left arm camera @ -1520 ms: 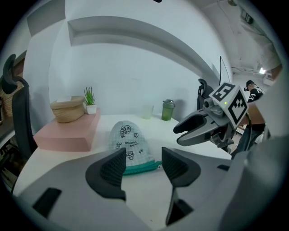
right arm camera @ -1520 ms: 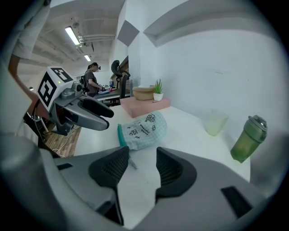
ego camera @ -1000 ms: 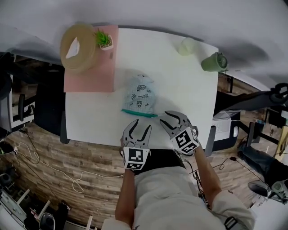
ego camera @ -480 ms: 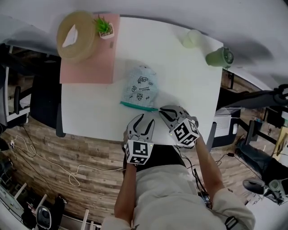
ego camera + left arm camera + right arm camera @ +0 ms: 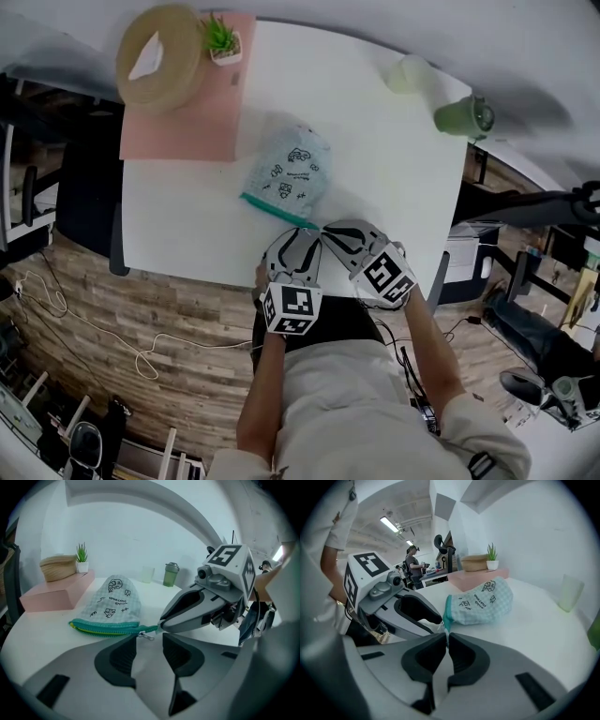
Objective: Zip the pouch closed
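My right gripper (image 5: 446,637) is clamped on the teal zip (image 5: 105,628) end of the pouch (image 5: 112,604). My left gripper (image 5: 149,638), jaws half apart and just now closing, has the metal pull (image 5: 146,636) at its mouth, ungripped. The pouch is pale checked cloth with doodles. It lies flat near the table's (image 5: 375,141) front edge, zip gaping. Its print is too small to read.

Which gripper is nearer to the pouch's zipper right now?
Right. The right gripper is shut on the tail end of the pouch zipper. The left gripper, jaws apart after just closing partway, sits just short of the zipper pull, nothing yet between them.
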Motion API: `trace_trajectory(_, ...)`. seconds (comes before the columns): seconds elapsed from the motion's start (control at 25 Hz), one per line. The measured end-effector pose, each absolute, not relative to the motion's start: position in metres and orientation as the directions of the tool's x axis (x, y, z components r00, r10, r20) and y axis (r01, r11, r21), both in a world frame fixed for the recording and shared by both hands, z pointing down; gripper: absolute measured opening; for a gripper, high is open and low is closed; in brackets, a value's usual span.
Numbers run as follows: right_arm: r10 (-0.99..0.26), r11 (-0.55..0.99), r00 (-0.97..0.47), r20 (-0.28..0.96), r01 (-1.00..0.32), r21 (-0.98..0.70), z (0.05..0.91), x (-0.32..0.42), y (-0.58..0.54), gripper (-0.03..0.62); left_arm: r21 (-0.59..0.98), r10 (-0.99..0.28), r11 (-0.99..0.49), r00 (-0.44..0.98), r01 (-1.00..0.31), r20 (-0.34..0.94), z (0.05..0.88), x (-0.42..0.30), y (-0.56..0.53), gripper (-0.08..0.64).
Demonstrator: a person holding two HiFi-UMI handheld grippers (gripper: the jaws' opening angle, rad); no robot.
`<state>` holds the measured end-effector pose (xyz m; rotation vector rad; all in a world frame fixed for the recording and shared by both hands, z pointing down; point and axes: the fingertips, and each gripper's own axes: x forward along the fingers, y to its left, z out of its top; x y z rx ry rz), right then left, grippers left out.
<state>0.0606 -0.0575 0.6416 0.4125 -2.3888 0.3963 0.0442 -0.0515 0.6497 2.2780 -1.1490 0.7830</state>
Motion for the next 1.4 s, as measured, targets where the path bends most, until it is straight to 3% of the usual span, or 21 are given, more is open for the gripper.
trace_trajectory(0.56,-0.180,0.896,-0.742,0.645,-0.395,-0.204,0.636,0.052,-0.053,0.020,0.119,-0.590,-0.486,0.425,-0.866,0.687,0.655,0.031,-0.056,0.107)
trace_trajectory(0.8,-0.178,0.894,-0.742,0.646,-0.396,-0.209,0.638,0.051,-0.052,0.020,0.129,-0.581,-0.493,0.436,-0.861,0.687,0.657,0.030,-0.051,0.025)
trace_trajectory(1.4,-0.192,0.882,-0.713,0.675,-0.427,-0.200,0.646,0.056,-0.054,0.017,0.153,-0.547,-0.520,0.465,-0.840,0.696,0.656,0.024,-0.051,-0.003)
